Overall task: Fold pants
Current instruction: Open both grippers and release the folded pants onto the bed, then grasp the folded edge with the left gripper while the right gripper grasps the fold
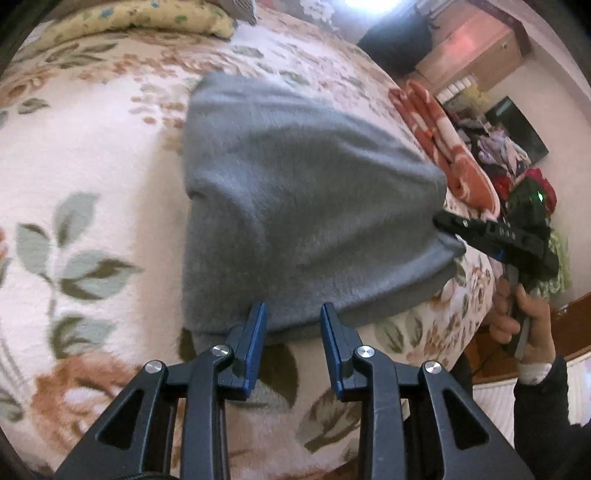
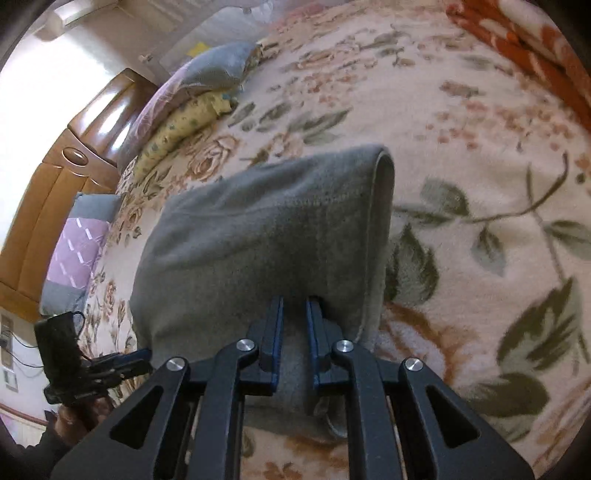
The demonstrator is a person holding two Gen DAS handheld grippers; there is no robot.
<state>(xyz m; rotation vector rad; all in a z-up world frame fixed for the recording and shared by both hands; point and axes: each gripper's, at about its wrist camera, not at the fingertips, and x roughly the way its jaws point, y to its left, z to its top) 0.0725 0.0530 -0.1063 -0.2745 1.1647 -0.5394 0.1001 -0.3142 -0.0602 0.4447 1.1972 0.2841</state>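
The grey pants lie folded into a thick block on the floral bedspread. My left gripper is open, its blue fingertips at the near edge of the pants with no cloth between them. My right gripper is nearly closed on a fold of the pants, with grey cloth between its fingers. In the left wrist view the right gripper touches the right corner of the pants. In the right wrist view the left gripper sits at the pants' lower left edge.
An orange and white blanket lies at the bed's far right edge. Yellow floral pillows and a purple pillow lie at the head of the bed by a wooden headboard. A clothes pile lies beyond the bed.
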